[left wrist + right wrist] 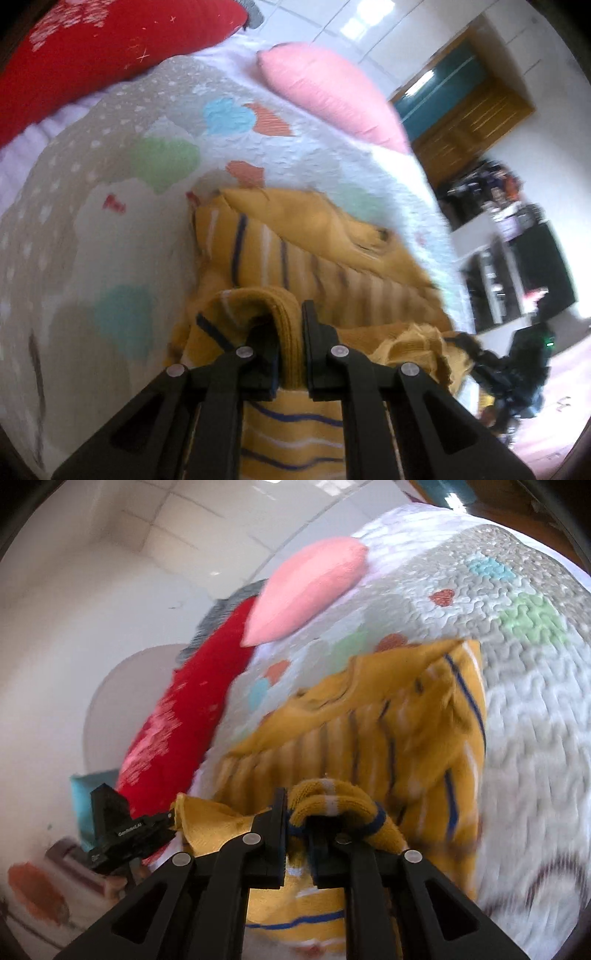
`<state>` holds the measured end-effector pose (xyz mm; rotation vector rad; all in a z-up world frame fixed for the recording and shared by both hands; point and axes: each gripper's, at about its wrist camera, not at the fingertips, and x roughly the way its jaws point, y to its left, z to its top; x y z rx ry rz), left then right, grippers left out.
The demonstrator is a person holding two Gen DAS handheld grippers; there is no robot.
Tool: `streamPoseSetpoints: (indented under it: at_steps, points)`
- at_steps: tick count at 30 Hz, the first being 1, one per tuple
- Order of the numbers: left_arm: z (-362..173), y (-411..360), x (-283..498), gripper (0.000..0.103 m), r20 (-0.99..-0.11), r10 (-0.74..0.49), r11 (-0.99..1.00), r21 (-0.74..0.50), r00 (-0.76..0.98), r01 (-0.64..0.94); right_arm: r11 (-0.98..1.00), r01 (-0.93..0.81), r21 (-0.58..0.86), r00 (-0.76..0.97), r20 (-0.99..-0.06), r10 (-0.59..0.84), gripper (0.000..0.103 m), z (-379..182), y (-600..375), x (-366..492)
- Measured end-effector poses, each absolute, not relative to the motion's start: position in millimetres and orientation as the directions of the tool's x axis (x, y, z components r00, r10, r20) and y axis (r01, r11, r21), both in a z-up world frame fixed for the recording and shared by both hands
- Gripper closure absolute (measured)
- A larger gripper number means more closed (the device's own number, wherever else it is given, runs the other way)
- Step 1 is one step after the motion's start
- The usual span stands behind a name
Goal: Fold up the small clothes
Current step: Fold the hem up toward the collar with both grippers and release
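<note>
A small mustard-yellow knit garment (pixel 314 251) with blue and white stripes lies partly folded on a patterned quilt (pixel 110 184). My left gripper (pixel 290 332) is shut on its ribbed edge and lifts it. In the right wrist view the same garment (pixel 388 738) hangs over the quilt (pixel 517 701). My right gripper (pixel 299 819) is shut on another bunched striped edge of it. The other gripper shows at the lower right of the left wrist view (pixel 517 369) and at the lower left of the right wrist view (pixel 118 830), each at the garment's far corner.
A red pillow (pixel 92 48) and a pink pillow (pixel 325 85) lie at the head of the bed; both also show in the right wrist view (pixel 177 720), (pixel 306 590). A wooden door (pixel 465 110) and dark cluttered shelves (pixel 517 258) stand beyond the bed's edge.
</note>
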<state>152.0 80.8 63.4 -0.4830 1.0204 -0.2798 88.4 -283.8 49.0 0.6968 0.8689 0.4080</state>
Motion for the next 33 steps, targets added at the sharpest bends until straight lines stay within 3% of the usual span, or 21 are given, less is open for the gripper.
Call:
streamPoseSetpoints:
  at_steps: [2, 4, 7, 9, 12, 14, 18, 22, 30, 32, 33]
  points:
    - [59, 85, 170, 0.093, -0.739, -0.452, 0.850, -0.526, 0.499, -0.010, 0.703, 0.010, 0.711, 0.595, -0.569, 0.567, 0.086, 37, -289, 111]
    - [62, 89, 180, 0.086, -0.712, -0.484, 0.822, -0.569, 0.508, -0.014, 0.647, 0.053, 0.761, 0.609, -0.538, 0.583, 0.065, 25, -300, 126]
    - [67, 98, 187, 0.066, -0.651, -0.548, 0.763, -0.647, 0.525, -0.006, 0.531, 0.105, 0.841, 0.647, -0.463, 0.606, 0.046, 16, -316, 139]
    - [70, 103, 190, 0.048, -0.623, -0.570, 0.736, -0.677, 0.536, -0.005, 0.446, 0.128, 0.886, 0.684, -0.404, 0.607, 0.039, 10, -328, 141]
    - [79, 119, 190, 0.026, -0.582, -0.542, 0.719, -0.695, 0.606, -0.025, 0.377, 0.151, 0.914, 0.709, -0.366, 0.603, 0.038, 7, -339, 146]
    - [81, 129, 193, 0.024, -0.567, -0.532, 0.700, -0.712, 0.629, -0.050, 0.376, 0.161, 0.913, 0.724, -0.368, 0.584, 0.037, 10, -345, 148]
    - [82, 141, 186, 0.024, -0.616, -0.490, 0.735, -0.672, 0.617, -0.086, 0.456, 0.185, 0.870, 0.757, -0.423, 0.499, 0.015, 27, -357, 144]
    - [74, 134, 172, 0.024, -0.696, -0.436, 0.817, -0.572, 0.570, -0.072, 0.559, 0.143, 0.817, 0.734, -0.466, 0.494, 0.015, 43, -358, 132]
    - [32, 119, 111, 0.024, -0.799, -0.390, 0.905, -0.425, 0.458, 0.029, 0.868, -0.014, 0.496, 0.611, -0.683, 0.400, 0.016, 47, -310, 52]
    - [17, 115, 104, 0.028, -0.831, -0.366, 0.923, -0.380, 0.419, 0.053, 0.900, -0.033, 0.434, 0.577, -0.727, 0.372, 0.028, 35, -302, 33]
    - [12, 110, 102, 0.049, -0.859, -0.328, 0.943, -0.324, 0.394, 0.078, 0.913, -0.047, 0.406, 0.550, -0.752, 0.363, 0.052, 28, -296, 27]
